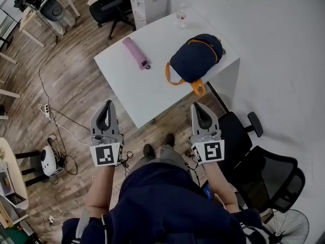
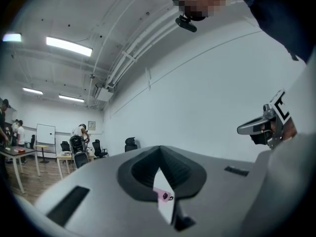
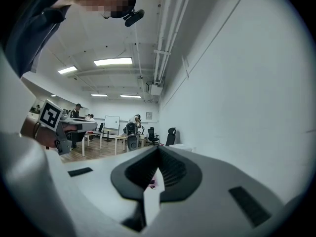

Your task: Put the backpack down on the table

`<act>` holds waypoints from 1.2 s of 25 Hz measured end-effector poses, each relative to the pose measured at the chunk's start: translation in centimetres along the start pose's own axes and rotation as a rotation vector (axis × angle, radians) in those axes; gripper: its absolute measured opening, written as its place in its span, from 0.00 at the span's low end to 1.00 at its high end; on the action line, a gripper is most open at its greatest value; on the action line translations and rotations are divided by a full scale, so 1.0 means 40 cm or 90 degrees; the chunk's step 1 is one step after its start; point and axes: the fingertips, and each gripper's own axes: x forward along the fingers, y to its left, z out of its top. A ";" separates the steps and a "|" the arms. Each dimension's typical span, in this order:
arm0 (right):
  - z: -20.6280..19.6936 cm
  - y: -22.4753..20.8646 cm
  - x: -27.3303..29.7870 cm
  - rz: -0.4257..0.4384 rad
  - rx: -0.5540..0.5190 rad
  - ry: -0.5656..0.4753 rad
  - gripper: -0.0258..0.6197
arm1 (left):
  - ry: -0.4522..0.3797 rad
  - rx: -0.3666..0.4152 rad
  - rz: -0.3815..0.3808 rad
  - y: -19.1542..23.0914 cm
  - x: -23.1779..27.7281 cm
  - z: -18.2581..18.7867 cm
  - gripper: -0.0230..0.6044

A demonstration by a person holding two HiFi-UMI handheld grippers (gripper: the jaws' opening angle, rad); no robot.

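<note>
A navy backpack (image 1: 195, 57) with orange straps lies on the white table (image 1: 127, 88), near its right edge, with one orange strap hanging over the side. Both grippers hang short of the table's near edge, in front of the person's body. The left gripper (image 1: 107, 105) is shut and empty. The right gripper (image 1: 196, 107) is shut and empty too, a little short of the backpack. In the left gripper view the jaws (image 2: 159, 149) meet at their tips. In the right gripper view the right gripper (image 3: 158, 149) shows the same closed jaws.
A pink folded umbrella (image 1: 135, 52) lies on the table left of the backpack. A water bottle (image 1: 181, 15) stands at the far edge. Black office chairs (image 1: 264, 179) stand to the right, a white cabinet (image 1: 148, 1) is beyond the table, and cables (image 1: 61, 121) run over the wooden floor.
</note>
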 end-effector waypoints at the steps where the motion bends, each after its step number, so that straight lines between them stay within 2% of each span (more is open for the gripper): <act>1: -0.002 0.000 0.000 -0.002 0.000 0.004 0.04 | 0.002 0.001 0.001 0.002 -0.005 -0.002 0.04; 7: -0.018 -0.011 0.005 -0.020 -0.011 0.033 0.03 | 0.007 0.010 0.001 -0.001 -0.025 -0.006 0.04; 16: -0.050 -0.012 0.004 -0.031 -0.033 0.063 0.03 | 0.023 -0.008 0.005 -0.006 -0.043 -0.026 0.04; 30: -0.062 -0.025 0.006 -0.033 -0.059 0.070 0.03 | 0.033 0.003 -0.002 -0.021 -0.055 -0.056 0.04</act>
